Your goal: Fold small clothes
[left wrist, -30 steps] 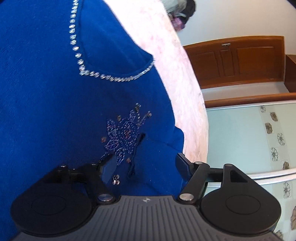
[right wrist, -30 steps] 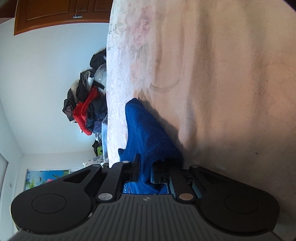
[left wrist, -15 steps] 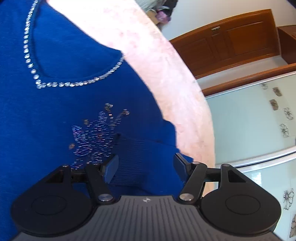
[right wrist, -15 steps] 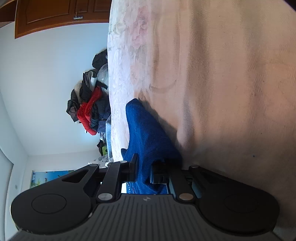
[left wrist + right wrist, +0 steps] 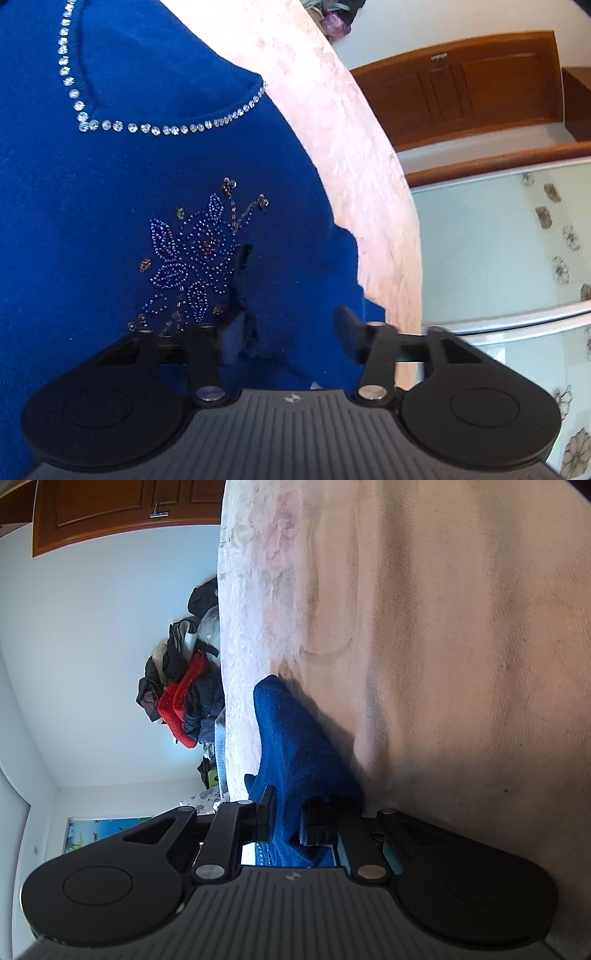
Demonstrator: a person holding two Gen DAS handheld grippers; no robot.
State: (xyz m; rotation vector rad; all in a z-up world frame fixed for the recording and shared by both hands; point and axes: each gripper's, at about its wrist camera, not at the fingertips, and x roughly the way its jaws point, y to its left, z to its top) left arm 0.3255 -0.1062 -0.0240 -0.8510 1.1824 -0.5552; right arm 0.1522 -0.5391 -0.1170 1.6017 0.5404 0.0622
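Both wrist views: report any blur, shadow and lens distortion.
Left wrist view: the left gripper is smeared by motion blur as its jaws close over the blue sweater, whose beads stay sharp; the fisheye bends the pink bedspread edge. Right wrist view: sharp; the right gripper pinches a blue fold that casts a dark shadow on the spread; walls curve.
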